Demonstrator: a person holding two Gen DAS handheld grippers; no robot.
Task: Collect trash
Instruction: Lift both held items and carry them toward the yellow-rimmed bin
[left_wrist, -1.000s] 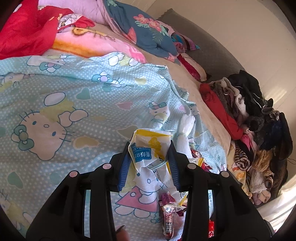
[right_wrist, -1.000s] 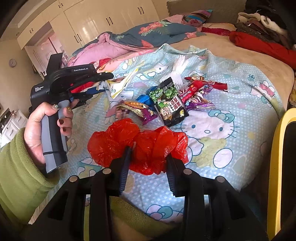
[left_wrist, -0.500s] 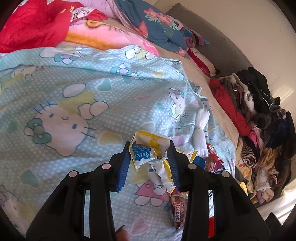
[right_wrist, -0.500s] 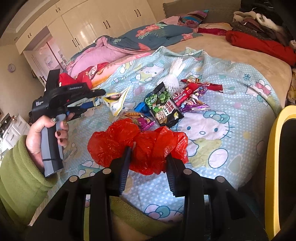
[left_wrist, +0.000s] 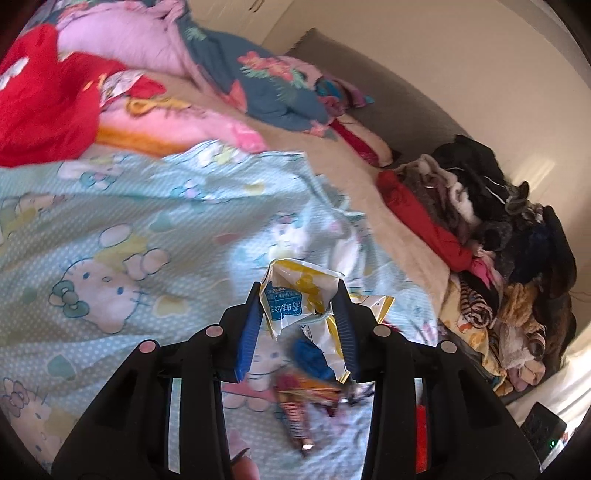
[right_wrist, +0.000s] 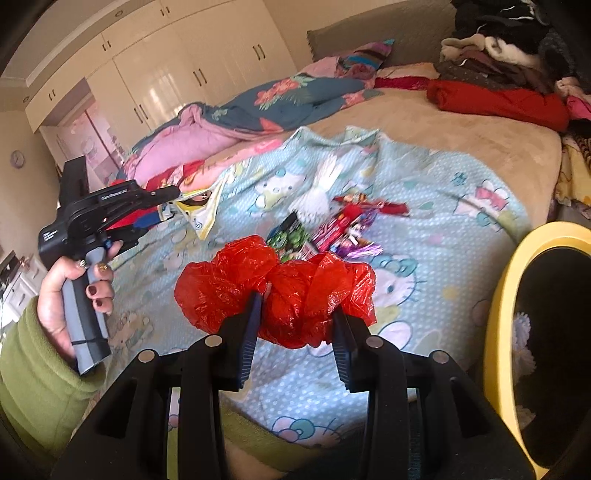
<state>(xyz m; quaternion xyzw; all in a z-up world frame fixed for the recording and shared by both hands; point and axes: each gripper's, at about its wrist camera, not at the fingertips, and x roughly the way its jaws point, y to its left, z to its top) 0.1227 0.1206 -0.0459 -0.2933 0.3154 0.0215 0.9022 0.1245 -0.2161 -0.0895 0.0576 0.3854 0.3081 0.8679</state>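
Wrappers (right_wrist: 332, 229) litter blue blanket (right_wrist: 436, 280) before wardrobes (right_wrist: 177, 77).

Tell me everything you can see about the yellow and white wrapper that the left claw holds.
The wrapper is a crumpled, torn-open snack packet of thin, shiny film, white with yellow edges and a blue label with printed characters. The left claw is shut on its upper part, both fingers pressing it. Its lower end hangs loose. It is lifted above the blue cartoon-cat blanket, apart from the other wrappers lying there.
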